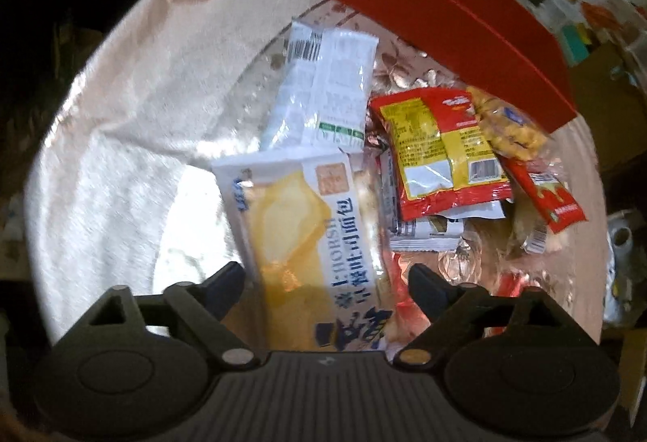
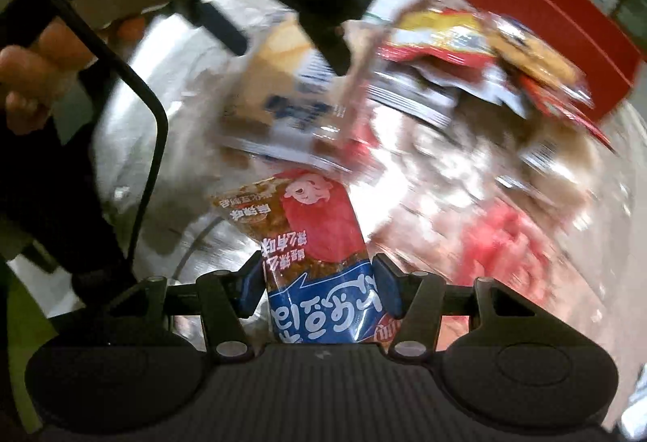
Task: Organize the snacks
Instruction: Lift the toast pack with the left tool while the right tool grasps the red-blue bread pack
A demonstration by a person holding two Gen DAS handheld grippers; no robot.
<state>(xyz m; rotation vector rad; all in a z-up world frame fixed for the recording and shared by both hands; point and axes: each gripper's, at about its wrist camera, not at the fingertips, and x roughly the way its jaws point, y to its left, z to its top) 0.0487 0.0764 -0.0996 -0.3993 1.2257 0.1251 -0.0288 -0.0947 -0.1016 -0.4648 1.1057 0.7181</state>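
Left gripper (image 1: 325, 280) jaws apart, straddling the near end of the yellow-and-white bread packet (image 1: 299, 240) on the surface (image 1: 121, 142); pads not touching it. White sachet (image 1: 323, 94) just beyond it, red-and-yellow packet (image 1: 440, 146) to the right on the snack pile, red box (image 1: 457, 21) at the far right. Right gripper (image 2: 315, 280) clamped on a red-and-blue snack packet (image 2: 311, 240). Right view blurred beyond that.
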